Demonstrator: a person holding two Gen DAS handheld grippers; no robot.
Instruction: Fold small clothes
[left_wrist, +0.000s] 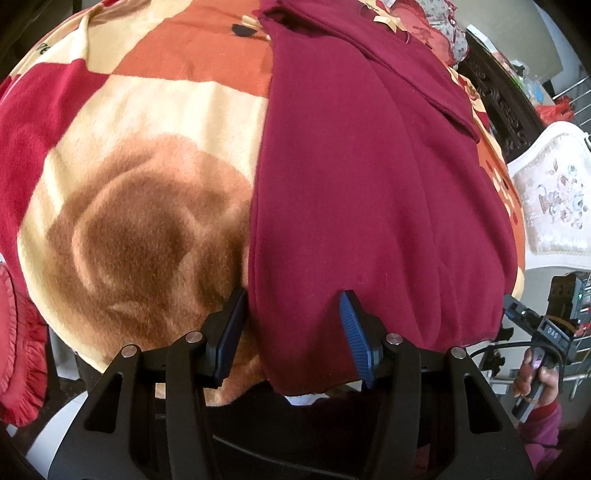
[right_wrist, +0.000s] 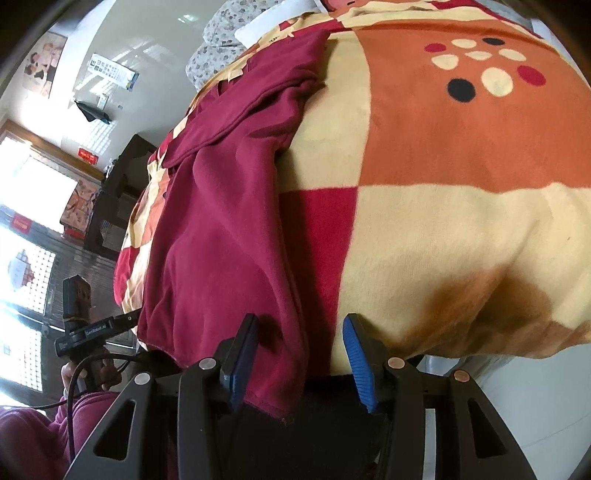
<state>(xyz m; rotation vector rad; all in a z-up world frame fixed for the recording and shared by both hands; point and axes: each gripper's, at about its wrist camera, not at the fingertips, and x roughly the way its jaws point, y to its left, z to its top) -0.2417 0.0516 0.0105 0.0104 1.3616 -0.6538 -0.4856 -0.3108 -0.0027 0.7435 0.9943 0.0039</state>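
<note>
Maroon knit garment (left_wrist: 369, 192) lies flat on fleece checked blanket (left_wrist: 147, 122) w/ its hem at the near edge. Left gripper (left_wrist: 295, 321) & right gripper (right_wrist: 300, 343) both released, jaws straddling hem, pads not pressing.

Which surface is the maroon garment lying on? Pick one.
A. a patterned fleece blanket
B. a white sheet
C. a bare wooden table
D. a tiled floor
A: the garment is spread on a blanket checked in cream, orange and red, with a brown print.
</note>
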